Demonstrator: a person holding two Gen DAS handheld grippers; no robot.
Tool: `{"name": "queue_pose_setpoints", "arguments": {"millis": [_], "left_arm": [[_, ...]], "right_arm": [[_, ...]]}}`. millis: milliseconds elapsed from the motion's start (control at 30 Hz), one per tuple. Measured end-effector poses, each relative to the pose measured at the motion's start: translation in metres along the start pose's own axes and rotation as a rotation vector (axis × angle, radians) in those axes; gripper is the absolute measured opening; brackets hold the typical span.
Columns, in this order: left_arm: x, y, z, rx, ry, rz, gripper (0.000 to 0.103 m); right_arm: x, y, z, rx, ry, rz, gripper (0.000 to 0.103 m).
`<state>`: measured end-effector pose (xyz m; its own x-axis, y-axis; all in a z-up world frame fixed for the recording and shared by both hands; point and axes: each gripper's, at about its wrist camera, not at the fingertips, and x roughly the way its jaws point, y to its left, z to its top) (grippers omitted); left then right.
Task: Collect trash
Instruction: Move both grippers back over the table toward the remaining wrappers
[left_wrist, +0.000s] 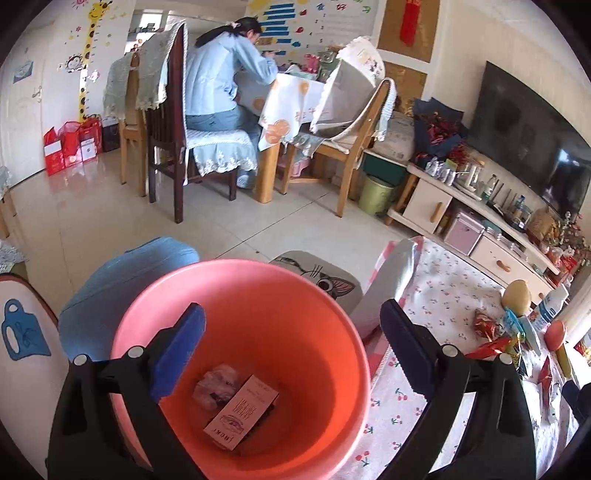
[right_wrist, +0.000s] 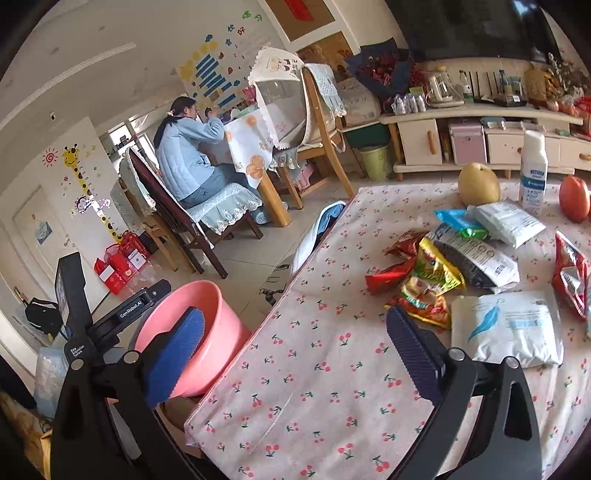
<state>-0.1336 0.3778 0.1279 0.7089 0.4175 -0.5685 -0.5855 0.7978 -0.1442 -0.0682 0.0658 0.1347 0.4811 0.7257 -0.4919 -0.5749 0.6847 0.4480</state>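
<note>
A pink bucket stands on the floor beside the table; it also shows in the right wrist view. Inside lie a brown paper box and a crumpled clear wrapper. My left gripper is open and empty, hovering over the bucket's mouth. My right gripper is open and empty above the cherry-print tablecloth. Snack wrappers lie to its right: a yellow-red packet, a red wrapper, a white-black bag, a white pouch and a red bag.
A pear, a tomato and a white bottle stand at the table's far side. A person sits at a dining table across the tiled floor. A TV cabinet lines the wall. A green bin stands beside it.
</note>
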Motion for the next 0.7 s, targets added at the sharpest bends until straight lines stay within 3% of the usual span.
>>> {"name": "queue_pose_setpoints", "arguments": {"millis": [133, 300, 567, 700], "left_arm": [[-0.009, -0.029, -0.005, 0.088, -0.063, -0.042, 0.096], [-0.014, -0.057, -0.012, 0.148, -0.080, -0.086, 0.096], [-0.013, -0.099, -0.027, 0.177, -0.056, -0.171, 0.096], [-0.011, -0.124, -0.039, 0.223, -0.035, -0.173, 0.096]], "right_arm": [[-0.021, -0.021, -0.004, -0.020, -0.078, 0.005, 0.098], [-0.034, -0.057, -0.011, 0.030, -0.089, 0.002, 0.098], [-0.057, -0.105, -0.007, 0.092, -0.089, -0.066, 0.098], [-0.074, -0.126, -0.001, 0.114, -0.117, -0.114, 0.098]]}}
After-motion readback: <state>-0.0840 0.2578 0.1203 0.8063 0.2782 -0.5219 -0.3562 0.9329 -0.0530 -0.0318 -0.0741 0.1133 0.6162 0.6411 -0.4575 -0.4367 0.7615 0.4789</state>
